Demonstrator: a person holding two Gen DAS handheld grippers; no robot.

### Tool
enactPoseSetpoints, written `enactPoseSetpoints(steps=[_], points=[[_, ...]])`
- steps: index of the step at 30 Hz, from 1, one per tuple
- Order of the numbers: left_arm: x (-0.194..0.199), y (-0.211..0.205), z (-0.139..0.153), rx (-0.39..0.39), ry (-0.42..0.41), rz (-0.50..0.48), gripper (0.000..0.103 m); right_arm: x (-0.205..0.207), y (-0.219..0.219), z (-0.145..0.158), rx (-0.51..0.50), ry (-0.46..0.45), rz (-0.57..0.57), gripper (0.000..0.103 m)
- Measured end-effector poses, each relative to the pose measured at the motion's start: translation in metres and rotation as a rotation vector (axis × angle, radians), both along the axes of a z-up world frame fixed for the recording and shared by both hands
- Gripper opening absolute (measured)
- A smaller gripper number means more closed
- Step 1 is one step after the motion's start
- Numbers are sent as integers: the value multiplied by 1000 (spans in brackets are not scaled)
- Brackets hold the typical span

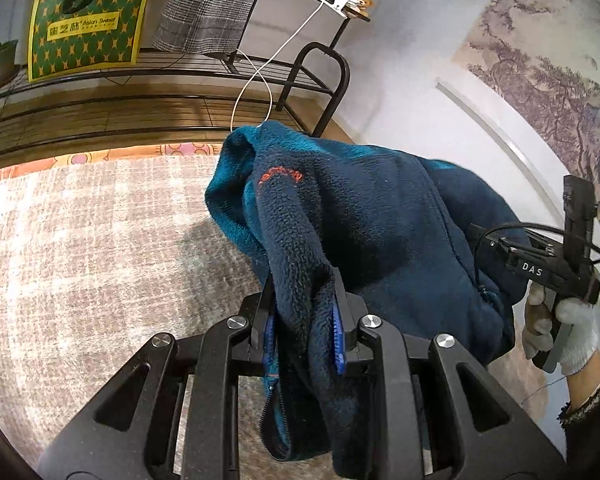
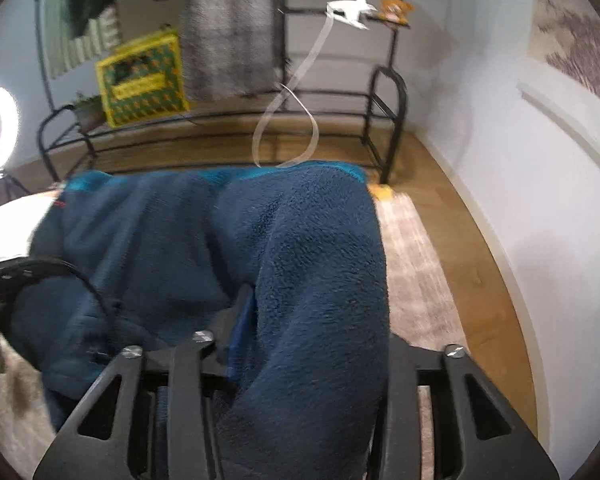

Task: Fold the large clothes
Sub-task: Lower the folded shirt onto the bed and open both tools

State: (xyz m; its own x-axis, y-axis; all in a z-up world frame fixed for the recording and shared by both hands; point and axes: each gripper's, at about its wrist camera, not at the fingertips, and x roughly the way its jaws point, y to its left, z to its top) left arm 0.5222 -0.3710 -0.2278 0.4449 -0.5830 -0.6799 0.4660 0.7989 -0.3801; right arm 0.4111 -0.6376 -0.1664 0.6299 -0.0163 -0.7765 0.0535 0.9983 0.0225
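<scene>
- The rug (image 1: pixel 80 240) lies under everything, pale and woven, with wood floor (image 2: pixel 480 240) beyond its edge; a black rack (image 1: pixel 320 80) stands at the far side by the wall.
- The fleece (image 1: pixel 380 220), dark blue with a teal lining, hangs in the air above the rug, strung between your two grippers. It sags in a bunched mass and no part of it looks laid flat yet.
- Your left gripper (image 1: pixel 304 320) has its jaws pinching a thick fold of fleece beside the zip edge, and cloth trails down over the tool.
- Your right gripper (image 2: pixel 256 320) has fleece draped over it. Only one blue pad shows, so I cannot tell for sure, though the hanging cloth suggests the jaws are clamped on it.
- Judging by this, you are at the lift-and-spread step, before any fold.
- The next move calls for drawing the grippers apart until the cloth is taut, then lowering it flat onto the rug without letting either pinch slip.
</scene>
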Motion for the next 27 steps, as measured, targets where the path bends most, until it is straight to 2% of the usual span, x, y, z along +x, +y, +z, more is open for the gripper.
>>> enactPoseSetpoints(steps=[3, 5, 8, 13, 20, 27], points=[[0, -1, -2, 23, -11, 4, 29, -4, -11, -9, 15, -4, -51, 60], [2, 1, -4, 31, -5, 18, 41, -6, -16, -14, 12, 1, -73, 71], [-1, 6, 0, 51, -16, 27, 42, -10, -21, -12, 19, 4, -85, 71], [-26, 4, 25, 159, -130, 19, 42, -21, -24, 6, -35, -12, -135, 72], [-71, 22, 76, 152, -216, 30, 42, -61, -15, 54, -61, -84, -144, 72], [-130, 51, 154, 116, -316, 30, 42, -105, 14, 128, -72, -198, -110, 72]])
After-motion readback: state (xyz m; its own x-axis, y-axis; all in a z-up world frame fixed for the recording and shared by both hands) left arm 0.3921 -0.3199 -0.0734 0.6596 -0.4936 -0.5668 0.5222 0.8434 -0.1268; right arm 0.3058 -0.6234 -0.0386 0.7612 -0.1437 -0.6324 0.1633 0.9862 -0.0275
